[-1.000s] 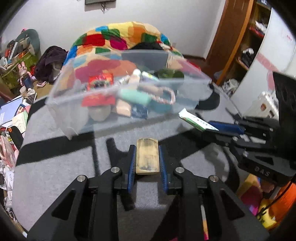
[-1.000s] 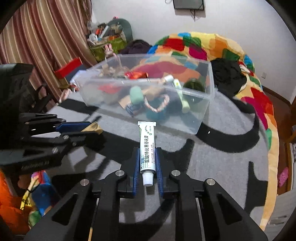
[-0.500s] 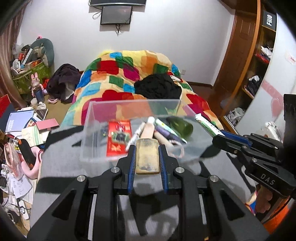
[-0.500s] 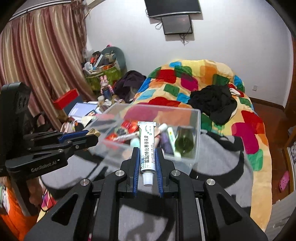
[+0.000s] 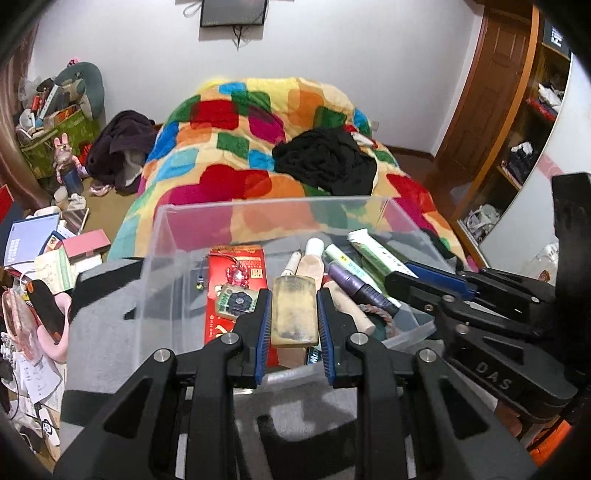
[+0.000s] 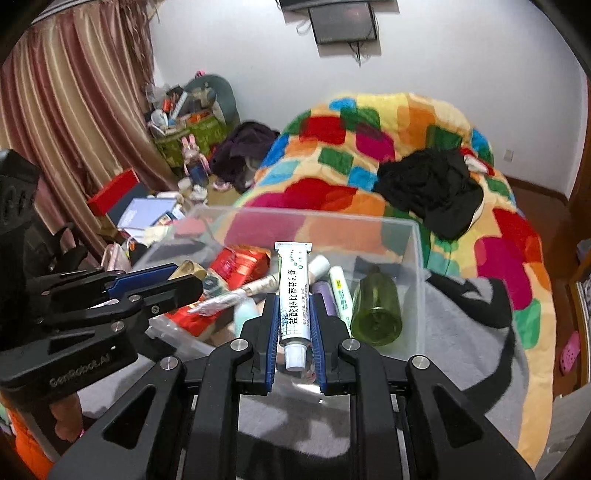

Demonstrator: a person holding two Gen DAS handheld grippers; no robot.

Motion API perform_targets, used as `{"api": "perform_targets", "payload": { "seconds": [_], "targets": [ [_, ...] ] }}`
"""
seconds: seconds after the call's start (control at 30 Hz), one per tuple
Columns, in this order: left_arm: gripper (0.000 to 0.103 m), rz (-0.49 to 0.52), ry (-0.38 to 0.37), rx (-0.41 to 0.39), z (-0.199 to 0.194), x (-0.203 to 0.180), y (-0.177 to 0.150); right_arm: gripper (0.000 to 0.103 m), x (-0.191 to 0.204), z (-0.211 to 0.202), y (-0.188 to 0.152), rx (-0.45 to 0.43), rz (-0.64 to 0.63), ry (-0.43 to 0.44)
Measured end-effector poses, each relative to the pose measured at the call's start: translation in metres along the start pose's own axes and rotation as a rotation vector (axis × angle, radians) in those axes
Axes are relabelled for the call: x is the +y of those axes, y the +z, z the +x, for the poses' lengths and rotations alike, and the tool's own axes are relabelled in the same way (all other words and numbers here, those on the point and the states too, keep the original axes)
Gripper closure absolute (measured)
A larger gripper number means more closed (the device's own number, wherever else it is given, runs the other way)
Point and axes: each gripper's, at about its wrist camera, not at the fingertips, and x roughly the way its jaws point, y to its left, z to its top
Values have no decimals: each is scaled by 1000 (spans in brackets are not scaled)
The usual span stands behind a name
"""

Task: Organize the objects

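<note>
**Ana:** Over the clear plastic bin (image 5: pixel 173 236), both grippers now hang with their loads; a second ago they were low over the grey patterned cloth (image 5: pixel 103 325) in front of it, and the bin sat beyond their tips.

**Ben:** What does each one carry?

**Ana:** The left gripper (image 5: pixel 294 314) is clamped on a flat yellowish block (image 5: pixel 294 312), pads pressing both long edges. The right gripper (image 6: pixel 294 321) is clamped on a white ointment tube (image 6: pixel 293 295), cap toward the camera. Neither grip looks any different from before.

**Ben:** And the view?

**Ana:** It has tipped up. The bin filled the upper part of the earlier frames; now its near wall is under the fingers, and the colourful quilt (image 5: pixel 258 122) and the wall screen (image 5: pixel 232 13) show above it.

**Ben:** Any writing?

**Ana:** The tube bears large blue Chinese characters down its length, plus smaller print too fine to read. From the left camera the right gripper's body reads "DAS"; from the right camera the left one reads "GenRobot.AI". Inside the bin lie a red packet (image 5: pixel 236 273) with gold print I cannot make out, a green bottle (image 6: pixel 376 306) and a purple pen (image 5: pixel 354 284).
</note>
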Motion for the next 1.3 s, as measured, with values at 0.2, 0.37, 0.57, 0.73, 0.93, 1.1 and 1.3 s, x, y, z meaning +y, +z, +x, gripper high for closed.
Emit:
{"api": "perform_targets", "payload": {
  "seconds": [0.2,0.37,0.57,0.73,0.93,1.1,1.3],
  "targets": [
    [80,-2,-16,48,18,1,-2,88,-6,18,-4,49,-1,-5],
    [80,10,-26,47,16,-2,-6,87,-5,15,-6,61,-9,10],
    [80,22,-37,11,-2,-5,-7,87,-1,-4,-7,31,-28,21],
    [74,32,-50,-40,-24,-4,-14,84,3,-31,-11,-27,-33,44],
    [42,50,-31,-130,-48,-6,-37,52,8,-64,-23,-134,-43,31],
    [35,22,-32,-146,-54,0,-51,30,13,-79,-38,-186,-58,-15],
    [32,1,4,-181,-61,1,-66,19,13,-83,-50,-208,-58,-50]
  ]
}}
